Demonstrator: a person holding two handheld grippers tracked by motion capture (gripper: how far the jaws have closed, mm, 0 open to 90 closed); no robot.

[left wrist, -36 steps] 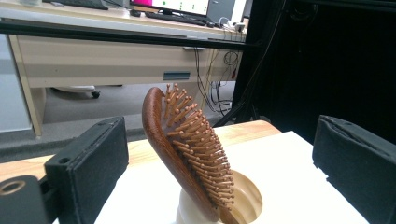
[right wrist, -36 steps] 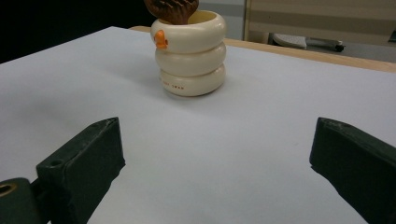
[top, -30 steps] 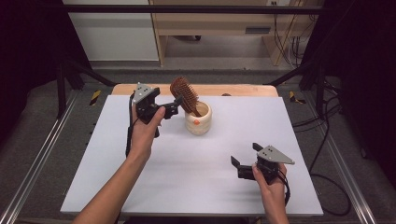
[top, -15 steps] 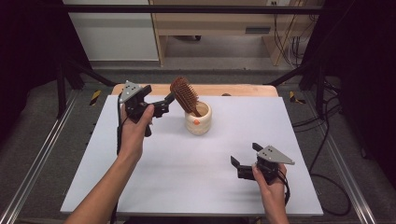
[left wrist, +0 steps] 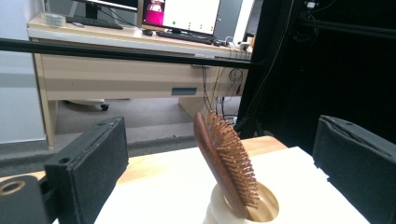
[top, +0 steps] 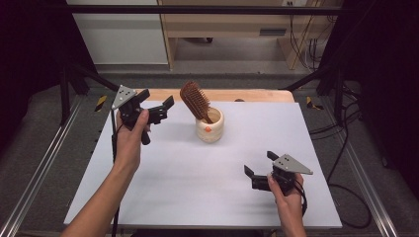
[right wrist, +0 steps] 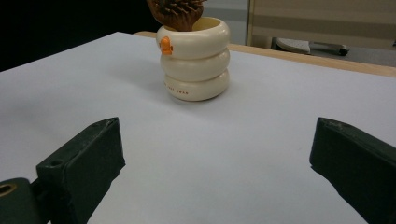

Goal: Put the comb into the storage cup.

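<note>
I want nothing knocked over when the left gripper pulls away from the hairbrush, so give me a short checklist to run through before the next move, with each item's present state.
1. Hairbrush seated handle-down in the cream holder: ok, though it leans toward the left side.
2. Left gripper free of the brush: ok; jaws apart, a gap to the brush in the high view.
3. Holder upright on the white table: ok.
4. Right gripper out of the way: ok; open, low over the near right of the table, apart from the holder.
5. Brush stable enough to stay put unaided: cannot tell.
</note>
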